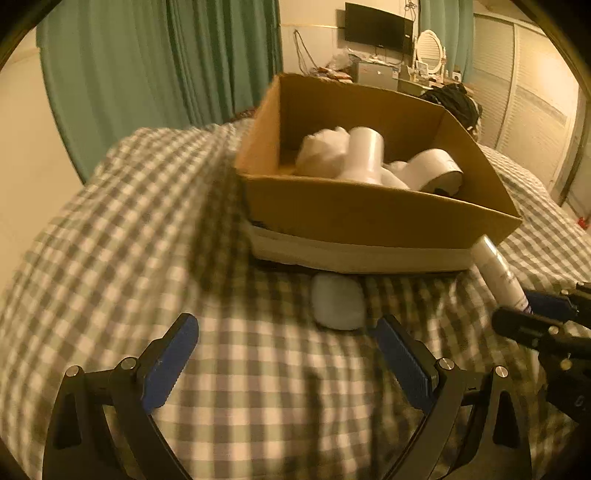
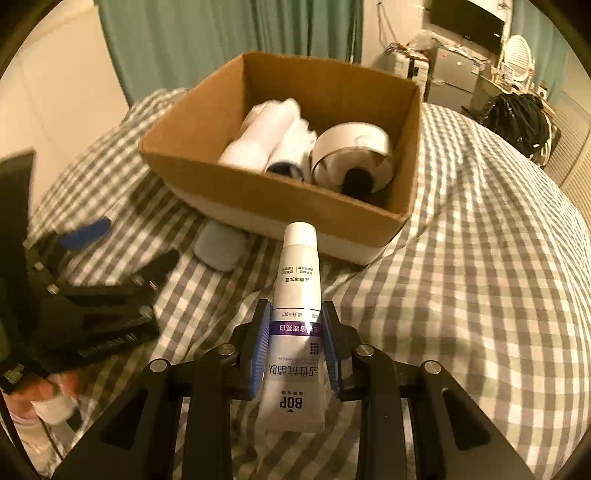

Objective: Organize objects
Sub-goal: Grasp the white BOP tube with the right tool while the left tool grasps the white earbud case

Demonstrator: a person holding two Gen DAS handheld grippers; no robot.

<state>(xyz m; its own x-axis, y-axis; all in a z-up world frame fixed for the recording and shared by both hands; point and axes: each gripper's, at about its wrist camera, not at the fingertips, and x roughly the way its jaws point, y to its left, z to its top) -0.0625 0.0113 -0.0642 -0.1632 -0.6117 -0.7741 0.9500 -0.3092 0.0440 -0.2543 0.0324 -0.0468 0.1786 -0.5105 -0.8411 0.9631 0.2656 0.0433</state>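
My right gripper (image 2: 295, 317) is shut on a white BOP tube (image 2: 297, 295), cap pointing at the cardboard box (image 2: 280, 199). The tube also shows in the left wrist view (image 1: 498, 271), beside the box's (image 1: 369, 218) near right corner. The box holds a tape roll (image 2: 351, 155) and several white bundles (image 2: 269, 136). A pale blue-grey pouch (image 1: 337, 302) lies on the checked bedspread against the box front; it also shows in the right wrist view (image 2: 219, 245). My left gripper (image 1: 286, 332) is open and empty, just short of the pouch.
The checked bedspread (image 1: 147, 240) covers the bed. Green curtains (image 1: 147, 62) hang behind. A desk with a mirror (image 1: 428, 50), a wall screen (image 1: 376, 27) and a black bag (image 2: 517, 122) stand at the far right.
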